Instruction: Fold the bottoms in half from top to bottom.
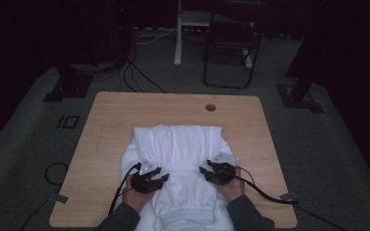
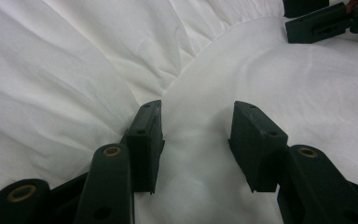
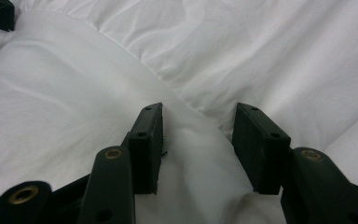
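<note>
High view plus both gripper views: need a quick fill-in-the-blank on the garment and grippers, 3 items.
1. The garment lying on the wooden table is ____ in colour.
2. The jaws of the left gripper stand ____ over the cloth.
3. The right gripper has its jaws ____ too, with a fabric edge between them.

Missing words: white; open; open

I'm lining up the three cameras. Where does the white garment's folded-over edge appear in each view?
High view: white garment at table centre, folded edge between both grippers.
Left gripper view: edge curves up from the open jaws.
Right gripper view: edge runs diagonally to the open jaws.
Shared landmark: that edge.
</note>
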A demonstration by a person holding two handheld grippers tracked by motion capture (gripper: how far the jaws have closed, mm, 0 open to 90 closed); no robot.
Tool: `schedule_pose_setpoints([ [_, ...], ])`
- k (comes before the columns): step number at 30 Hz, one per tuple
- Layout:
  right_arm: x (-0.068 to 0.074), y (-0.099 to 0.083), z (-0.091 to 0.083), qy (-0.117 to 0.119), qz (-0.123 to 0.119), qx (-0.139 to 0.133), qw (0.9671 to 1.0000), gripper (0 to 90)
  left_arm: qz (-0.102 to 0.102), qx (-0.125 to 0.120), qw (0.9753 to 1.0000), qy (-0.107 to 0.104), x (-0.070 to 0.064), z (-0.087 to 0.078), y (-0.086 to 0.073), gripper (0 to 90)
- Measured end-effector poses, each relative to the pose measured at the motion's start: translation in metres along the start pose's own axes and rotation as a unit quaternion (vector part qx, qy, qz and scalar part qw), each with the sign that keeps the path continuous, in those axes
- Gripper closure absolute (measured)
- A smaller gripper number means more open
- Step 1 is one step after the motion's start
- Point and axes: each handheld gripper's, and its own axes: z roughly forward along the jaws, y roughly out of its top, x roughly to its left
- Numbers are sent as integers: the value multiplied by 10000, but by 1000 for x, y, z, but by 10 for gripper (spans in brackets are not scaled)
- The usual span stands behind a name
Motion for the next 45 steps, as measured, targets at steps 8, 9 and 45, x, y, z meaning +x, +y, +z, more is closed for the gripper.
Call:
schedule_pose_setpoints([
  [8, -1, 0, 0, 25, 23, -4, 10000, 524, 25, -495, 9962, 712, 41, -26, 55, 470],
  [9, -1, 0, 0, 31, 28, -7, 10000, 523, -82, -559, 9951, 816, 51, -27, 62, 460],
  [45, -7, 5, -2, 246, 92, 134, 9996, 523, -1292, 432, 9846, 1094, 159, 42, 67, 801],
])
